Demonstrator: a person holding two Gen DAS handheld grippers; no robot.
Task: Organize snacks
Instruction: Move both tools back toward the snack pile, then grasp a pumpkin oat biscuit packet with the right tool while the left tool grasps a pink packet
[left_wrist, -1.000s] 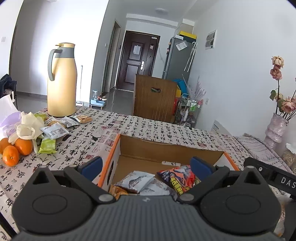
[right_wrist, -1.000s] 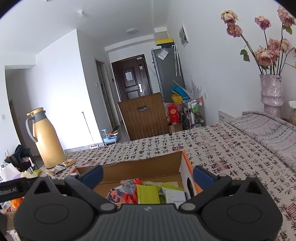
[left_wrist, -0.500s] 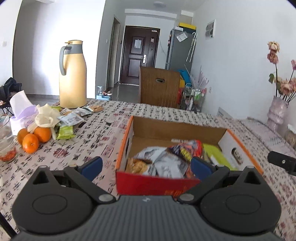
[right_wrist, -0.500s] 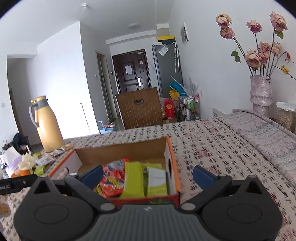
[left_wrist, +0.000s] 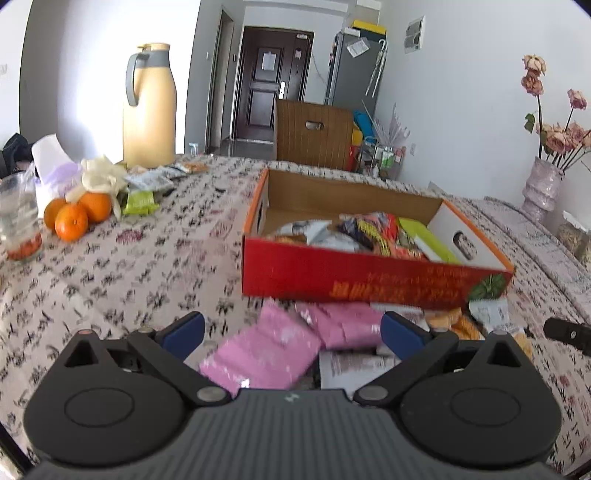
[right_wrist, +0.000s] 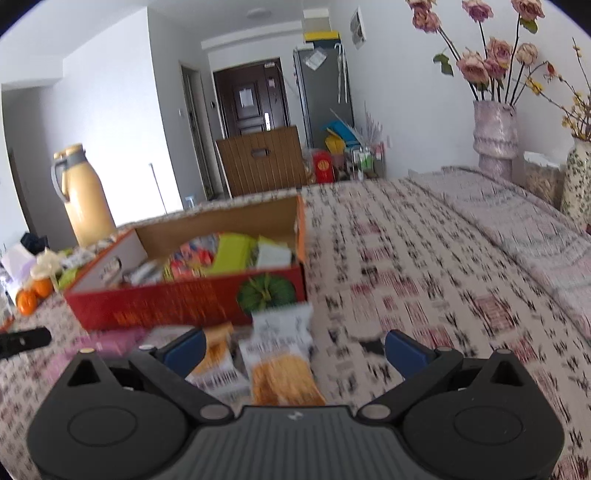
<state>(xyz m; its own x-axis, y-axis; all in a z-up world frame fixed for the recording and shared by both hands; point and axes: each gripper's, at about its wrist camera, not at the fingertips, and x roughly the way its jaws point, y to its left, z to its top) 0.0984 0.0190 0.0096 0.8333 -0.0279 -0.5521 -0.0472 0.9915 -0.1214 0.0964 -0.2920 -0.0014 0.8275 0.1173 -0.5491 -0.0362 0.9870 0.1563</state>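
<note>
- the left gripper (left_wrist: 291, 330) hovers low over the patterned tablecloth (left_wrist: 140, 258), its blue-tipped fingers (left_wrist: 183, 332) spread wide and holding nothing.
- directly under that gap lie pink snack packets (left_wrist: 266, 350), loose on the cloth just in front of the red cardboard box (left_wrist: 351, 277).
- the box sits open-topped near the middle of the table, already holding a jumble of snacks (left_wrist: 369, 230): silver, red and green wrappers piled toward its right half.
- the right gripper (right_wrist: 293, 349) is likewise open and empty, poised above a cracker packet (right_wrist: 282, 354) with a white top and orange lower half, which lies just in front of the box's pumpkin-printed corner (right_wrist: 266, 291).
- a second, similar packet (right_wrist: 218, 362) rests just beside it, toward the left finger.
- farther back on the left of the table, more small snack packets (left_wrist: 147, 182) are scattered near three oranges (left_wrist: 75, 216) and a tall yellow thermos jug (left_wrist: 149, 118).
- a glass (left_wrist: 18, 218) stands at the left table edge.
- a vase of dried roses (right_wrist: 495, 129) stands at the table's far right; motion blur softens much of the right wrist view.
</note>
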